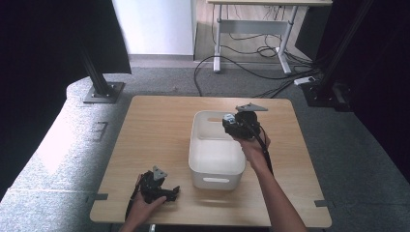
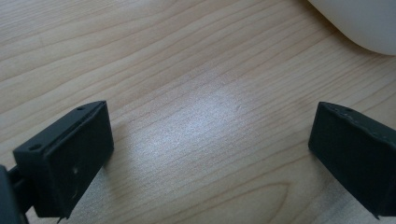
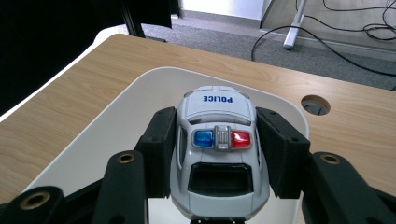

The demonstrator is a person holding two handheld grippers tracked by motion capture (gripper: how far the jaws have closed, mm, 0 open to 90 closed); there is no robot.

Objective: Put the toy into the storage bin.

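Above the white bin, the right tool pinches the police car by its sides. The left tool rests spread on the counter, beside the bin.

R gripper held over far right corner of white bin at table centre; L gripper rests on the wood near front edge, just left of bin, jaws toward it
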